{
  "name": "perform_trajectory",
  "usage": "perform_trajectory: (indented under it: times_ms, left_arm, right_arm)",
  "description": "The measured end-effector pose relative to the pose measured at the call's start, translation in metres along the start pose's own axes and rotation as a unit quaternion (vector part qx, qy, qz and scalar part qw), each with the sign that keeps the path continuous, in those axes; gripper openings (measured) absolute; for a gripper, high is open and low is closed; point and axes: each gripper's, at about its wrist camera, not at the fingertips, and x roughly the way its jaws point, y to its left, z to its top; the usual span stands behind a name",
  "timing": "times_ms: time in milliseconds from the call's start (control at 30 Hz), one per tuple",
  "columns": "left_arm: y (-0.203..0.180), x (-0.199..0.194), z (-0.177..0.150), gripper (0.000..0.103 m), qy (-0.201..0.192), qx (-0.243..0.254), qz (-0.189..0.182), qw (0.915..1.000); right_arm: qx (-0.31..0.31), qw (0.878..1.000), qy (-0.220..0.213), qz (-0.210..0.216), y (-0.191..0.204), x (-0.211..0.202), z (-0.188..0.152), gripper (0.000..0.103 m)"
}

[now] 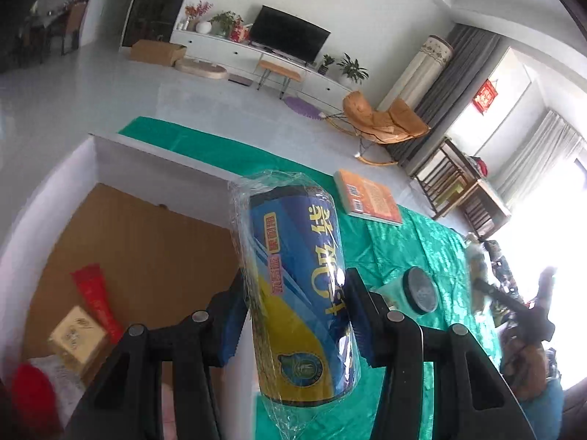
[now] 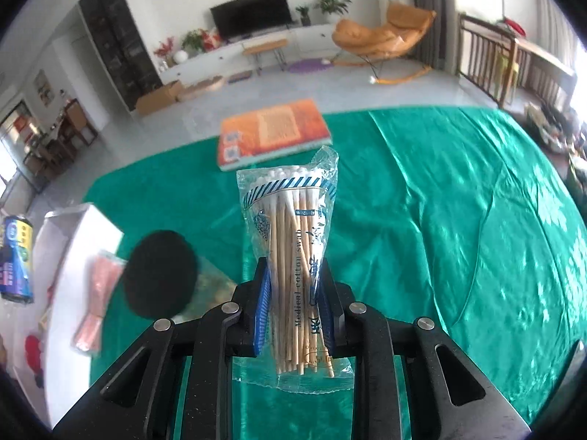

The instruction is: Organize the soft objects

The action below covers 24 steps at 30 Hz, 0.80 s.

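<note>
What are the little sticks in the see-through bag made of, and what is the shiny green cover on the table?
The cotton swabs look like pale wooden sticks with white fluffy cotton tips; the grainy tan colour suggests wood or bamboo. Their bag is thin clear plastic, crinkled and glossy. The green tablecloth seems to be satin-like fabric: it shines and lies in soft wrinkles.
</note>
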Motion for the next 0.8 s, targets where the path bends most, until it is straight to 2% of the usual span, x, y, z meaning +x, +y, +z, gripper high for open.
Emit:
perform_trajectory:
  times_ms: [100,200,233,300,333,367,400,433,500,600,667,733,800]
  left_arm:
    - [0.040,-0.035,-0.017,0.050,-0.004,-0.014,0.048,0.9988]
    - [0.078,-0.059,-0.038,0.051,0.001,-0.046,0.085,0.9953]
    - [0.089,-0.066,-0.045,0.056,0.000,-0.055,0.112,0.9922]
    - [0.108,-0.076,-0.056,0.072,-0.011,-0.071,0.165,0.9837]
    - [0.115,-0.083,-0.060,0.085,-0.025,-0.078,0.184,0.9794]
    - [0.120,-0.090,-0.066,0.088,-0.041,-0.085,0.199,0.9755]
    - [0.124,-0.097,-0.069,0.088,-0.058,-0.091,0.208,0.9720]
    - [0.126,-0.101,-0.072,0.088,-0.067,-0.093,0.209,0.9710]
    - [0.121,-0.103,-0.077,0.088,-0.075,-0.089,0.197,0.9736]
    - [0.095,-0.095,-0.084,0.088,-0.079,-0.061,0.164,0.9814]
    - [0.060,-0.085,-0.090,0.088,-0.074,-0.029,0.119,0.9897]
    - [0.014,-0.068,-0.101,0.088,-0.063,0.019,0.062,0.9959]
    - [-0.032,-0.052,-0.118,0.088,-0.044,0.075,0.017,0.9961]
  right_arm:
    - [-0.030,0.995,-0.010,0.091,0.074,-0.030,0.006,0.025]
    - [-0.053,0.979,0.006,0.198,0.163,-0.038,-0.003,0.025]
    - [-0.060,0.971,0.014,0.229,0.191,-0.037,-0.011,0.025]
    - [-0.066,0.950,0.032,0.303,0.246,-0.034,-0.026,0.031]
    - [-0.057,0.939,0.039,0.338,0.264,-0.031,-0.033,0.047]
    - [-0.049,0.927,0.056,0.367,0.280,-0.027,-0.041,0.082]
    - [-0.047,0.921,0.071,0.379,0.291,-0.022,-0.050,0.085]
    - [-0.050,0.922,0.075,0.375,0.296,-0.021,-0.058,0.084]
    - [-0.069,0.934,0.061,0.345,0.288,-0.021,-0.067,0.084]
    - [-0.078,0.958,0.013,0.276,0.235,-0.023,-0.075,0.084]
    - [-0.077,0.975,-0.017,0.208,0.191,-0.019,-0.084,0.084]
    - [-0.074,0.990,-0.034,0.119,0.145,-0.007,-0.106,0.084]
    - [-0.065,0.997,-0.028,0.033,0.102,0.010,-0.129,0.084]
